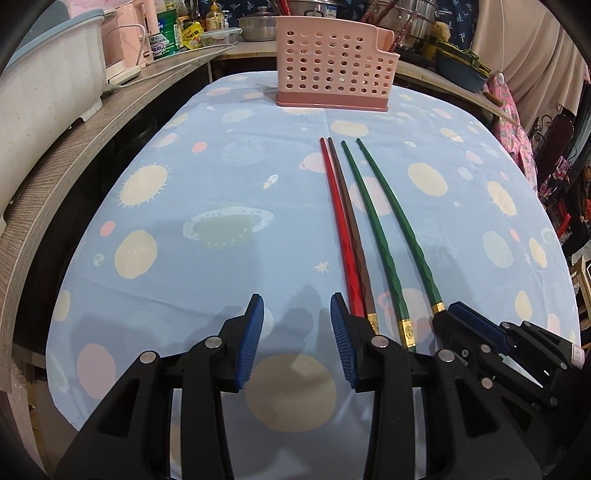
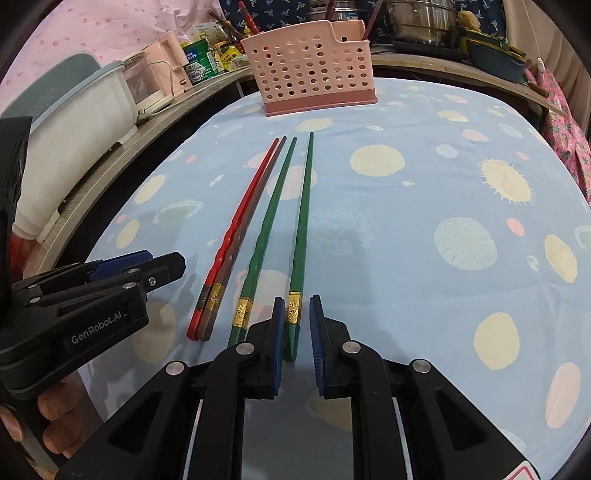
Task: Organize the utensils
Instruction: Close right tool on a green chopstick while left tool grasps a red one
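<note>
Four chopsticks lie side by side on the blue planet-print tablecloth (image 1: 207, 280): a red one (image 1: 338, 221), a brown one (image 1: 351, 229) and two green ones (image 1: 373, 229). A pink perforated utensil holder (image 1: 334, 66) stands beyond their tips. My left gripper (image 1: 297, 306) is open over bare cloth, its right finger beside the red chopstick's gold-banded end. In the right wrist view my right gripper (image 2: 297, 306) straddles the butt of the rightmost green chopstick (image 2: 301, 229). Its jaws are narrow, with a strip of cloth showing beside the right pad (image 2: 316, 332). The left gripper (image 2: 173, 264) shows at that view's left.
A wooden counter ledge (image 1: 74, 155) curves along the table's left side with a white tub (image 1: 48, 92) on it. A pink appliance (image 2: 166, 55), cans, bottles and steel pots (image 1: 258, 26) crowd the back. A person's fingers (image 2: 55, 424) show at lower left.
</note>
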`<state>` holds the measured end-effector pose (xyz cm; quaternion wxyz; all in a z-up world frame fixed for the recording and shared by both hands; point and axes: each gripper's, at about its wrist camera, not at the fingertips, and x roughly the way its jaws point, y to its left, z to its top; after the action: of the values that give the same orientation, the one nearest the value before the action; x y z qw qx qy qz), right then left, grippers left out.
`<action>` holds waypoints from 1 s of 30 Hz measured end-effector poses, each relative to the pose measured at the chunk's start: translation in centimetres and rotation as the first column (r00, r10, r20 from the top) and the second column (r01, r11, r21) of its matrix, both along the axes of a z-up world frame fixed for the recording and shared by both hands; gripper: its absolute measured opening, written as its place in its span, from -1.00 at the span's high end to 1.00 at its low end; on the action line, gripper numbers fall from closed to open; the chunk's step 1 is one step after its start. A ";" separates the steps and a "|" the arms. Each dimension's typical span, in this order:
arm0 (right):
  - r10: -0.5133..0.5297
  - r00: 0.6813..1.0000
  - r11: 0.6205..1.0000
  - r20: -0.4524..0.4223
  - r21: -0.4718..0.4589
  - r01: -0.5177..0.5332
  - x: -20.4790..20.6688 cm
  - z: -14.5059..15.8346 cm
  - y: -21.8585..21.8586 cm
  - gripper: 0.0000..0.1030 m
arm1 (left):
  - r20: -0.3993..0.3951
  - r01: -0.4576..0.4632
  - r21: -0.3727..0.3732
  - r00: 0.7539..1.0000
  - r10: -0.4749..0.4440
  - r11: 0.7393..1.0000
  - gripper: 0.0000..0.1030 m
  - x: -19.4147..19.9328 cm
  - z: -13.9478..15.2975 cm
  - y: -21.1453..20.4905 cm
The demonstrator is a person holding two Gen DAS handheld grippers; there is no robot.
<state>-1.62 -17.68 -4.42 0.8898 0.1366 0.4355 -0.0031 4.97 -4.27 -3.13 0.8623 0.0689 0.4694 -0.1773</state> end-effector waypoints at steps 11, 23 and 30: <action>-0.034 0.999 0.999 0.002 0.013 0.034 -0.5 -0.2 -1.3 0.88 | -0.018 0.038 -0.015 0.999 -0.038 0.999 0.10 -0.7 -0.4 -0.9; -0.035 0.999 0.999 0.002 0.011 0.035 -0.6 -0.2 -1.3 0.88 | -0.033 0.032 -0.001 0.999 -0.032 0.999 0.07 -0.5 -1.4 -1.1; -0.034 0.999 0.999 0.003 0.012 0.034 -0.6 -0.2 -1.3 0.88 | -0.014 0.037 0.030 0.999 -0.037 0.999 0.10 -0.7 -1.6 -1.2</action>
<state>-2.19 -19.01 -4.63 0.8894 0.1494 0.4319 -0.0154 4.29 -5.45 -4.71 0.8544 0.0894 0.4766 -0.1866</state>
